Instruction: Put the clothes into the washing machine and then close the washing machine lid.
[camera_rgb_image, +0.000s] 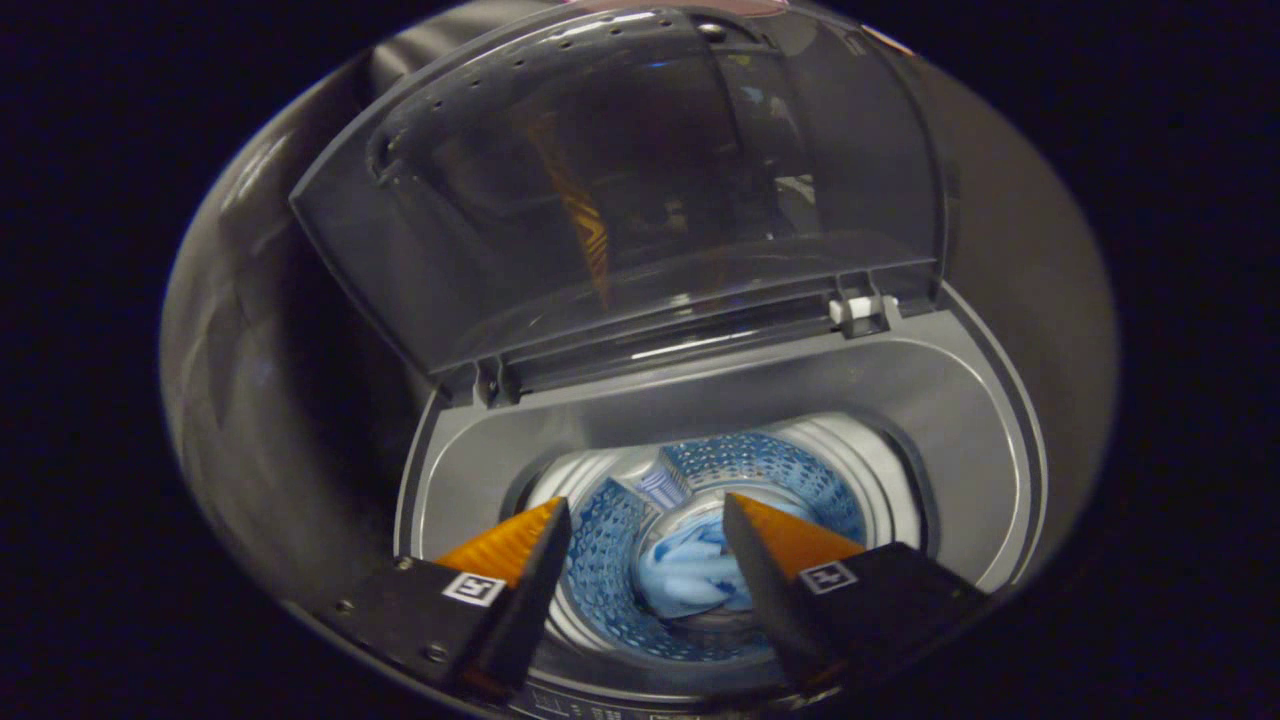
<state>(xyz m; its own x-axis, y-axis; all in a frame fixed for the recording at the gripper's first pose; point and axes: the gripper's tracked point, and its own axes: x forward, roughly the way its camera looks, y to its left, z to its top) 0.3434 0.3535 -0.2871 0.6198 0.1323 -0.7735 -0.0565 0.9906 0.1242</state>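
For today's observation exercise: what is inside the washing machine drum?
A pale blue cloth lies at the bottom of the drum, seen between the open gripper fingers. The fingers cover part of the drum's wall. The lid stands open.

Dim overall. The washing machine's drum (690, 560) at six o'clock glows brightest, lit blue-white. Glare streaks the raised transparent lid (640, 190) at twelve o'clock, with smeared reflections. Fisheye bending curves the edges; the surroundings from nine to three o'clock sink into soft shadow.
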